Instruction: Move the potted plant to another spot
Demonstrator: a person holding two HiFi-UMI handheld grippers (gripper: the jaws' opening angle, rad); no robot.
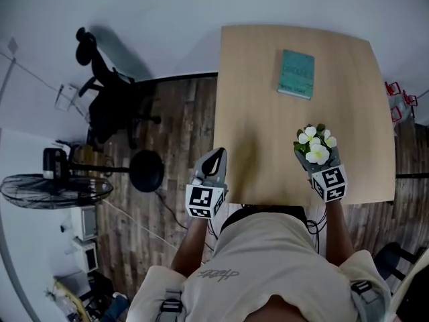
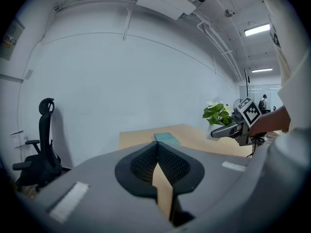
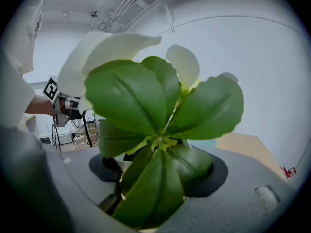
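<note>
Foliage of potted plant [image 3: 160,125] across most of right gripper [image 3: 163,171]

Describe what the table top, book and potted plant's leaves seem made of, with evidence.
The table top: pale wood or wood-look laminate; matt, no glare. The book: teal paper or card cover, flat colour. The potted plant leaves: possibly plastic or fabric; smooth, uniformly green; real not ruled out.

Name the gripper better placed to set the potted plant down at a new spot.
Right. The right gripper grips the potted plant at the table's near edge. The left gripper is shut and empty, off to the side.
</note>
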